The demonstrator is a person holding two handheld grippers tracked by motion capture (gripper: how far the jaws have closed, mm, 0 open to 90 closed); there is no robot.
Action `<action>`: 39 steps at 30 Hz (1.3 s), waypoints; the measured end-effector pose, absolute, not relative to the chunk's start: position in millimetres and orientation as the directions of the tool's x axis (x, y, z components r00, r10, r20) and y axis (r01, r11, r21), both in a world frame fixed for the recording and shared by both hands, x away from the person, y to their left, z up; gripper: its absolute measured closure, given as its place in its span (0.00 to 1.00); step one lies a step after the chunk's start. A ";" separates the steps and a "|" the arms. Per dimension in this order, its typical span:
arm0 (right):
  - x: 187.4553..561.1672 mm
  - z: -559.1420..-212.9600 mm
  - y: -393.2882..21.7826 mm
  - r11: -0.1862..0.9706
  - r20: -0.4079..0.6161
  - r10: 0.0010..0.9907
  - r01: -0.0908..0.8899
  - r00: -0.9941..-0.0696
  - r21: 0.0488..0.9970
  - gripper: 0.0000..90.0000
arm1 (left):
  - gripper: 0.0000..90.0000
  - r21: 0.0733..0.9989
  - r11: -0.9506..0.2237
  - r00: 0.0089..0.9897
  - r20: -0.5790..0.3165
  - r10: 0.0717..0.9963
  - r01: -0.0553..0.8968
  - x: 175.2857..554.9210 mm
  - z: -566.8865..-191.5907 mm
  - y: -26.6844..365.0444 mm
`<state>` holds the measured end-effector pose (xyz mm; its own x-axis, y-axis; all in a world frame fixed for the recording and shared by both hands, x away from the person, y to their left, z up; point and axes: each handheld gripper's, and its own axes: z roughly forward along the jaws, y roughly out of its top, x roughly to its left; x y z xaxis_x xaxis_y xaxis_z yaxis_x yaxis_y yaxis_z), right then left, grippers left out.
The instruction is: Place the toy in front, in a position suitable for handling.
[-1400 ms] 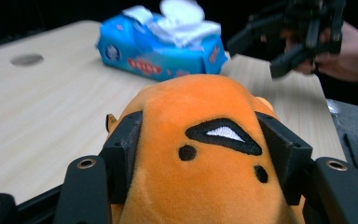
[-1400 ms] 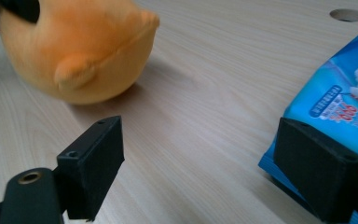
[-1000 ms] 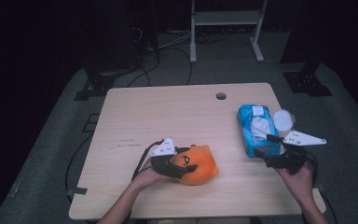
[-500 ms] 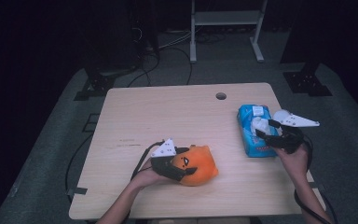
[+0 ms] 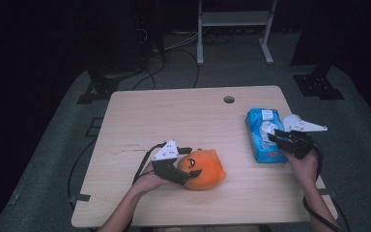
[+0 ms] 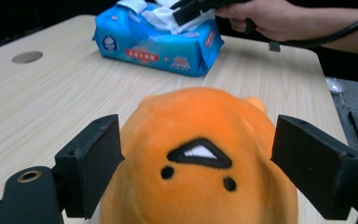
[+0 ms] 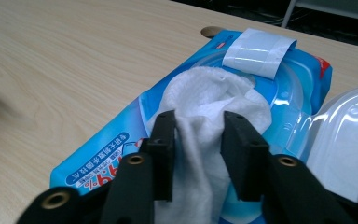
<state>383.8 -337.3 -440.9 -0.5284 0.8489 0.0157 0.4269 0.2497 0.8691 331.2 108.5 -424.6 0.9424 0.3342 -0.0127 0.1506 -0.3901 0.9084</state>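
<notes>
An orange plush toy (image 5: 207, 170) with a small face lies at the front of the wooden table (image 5: 174, 116). My left gripper (image 5: 192, 163) straddles it; in the left gripper view the plush (image 6: 200, 140) sits between the jaws, which have just been opening and stand open beside it. At the right lies a blue pack of wet wipes (image 5: 258, 145) with its clear lid (image 7: 349, 140) flipped back. A white wipe (image 7: 205, 93) sticks out of the pack. My right gripper (image 7: 200, 126) has just been closing and pinches that wipe.
A round cable hole (image 5: 229, 99) sits near the table's far edge. Behind the table stand a white metal frame (image 5: 232, 29) and black stand feet (image 5: 319, 87), with cables on the floor. The table's right edge is close to the pack.
The right gripper moved away from the person onto the wipes pack and closed on the protruding wipe. The left hand stayed at the plush.
</notes>
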 end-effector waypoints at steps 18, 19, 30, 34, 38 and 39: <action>377.5 -410.8 -339.0 0.170 0.156 0.809 0.481 -0.566 0.860 0.97 | 0.26 0.891 -0.416 0.943 -0.036 0.332 0.180 333.4 -436.8 110.5; 375.3 -406.8 -339.4 0.166 0.161 0.804 0.475 -0.573 0.864 0.97 | 0.26 0.892 -0.414 0.942 -0.038 0.332 0.182 333.4 -437.1 110.5; 338.1 -354.5 -322.9 0.182 0.165 0.689 0.389 -0.706 0.903 0.97 | 0.26 0.894 -0.412 0.944 -0.038 0.327 0.178 334.5 -438.4 111.5; 318.2 -341.2 -305.5 0.193 0.186 0.612 0.373 -0.769 0.907 0.97 | 0.25 0.894 -0.416 0.945 -0.026 0.327 0.168 333.5 -438.2 111.0; 302.5 -339.3 -285.7 0.217 0.217 0.520 0.373 -0.826 0.902 0.97 | 0.25 0.895 -0.415 0.945 -0.020 0.327 0.162 333.3 -438.6 111.0; 297.7 -339.4 -278.7 0.228 0.229 0.485 0.375 -0.844 0.899 0.97 | 0.24 0.895 -0.414 0.945 -0.022 0.328 0.164 333.1 -438.7 111.1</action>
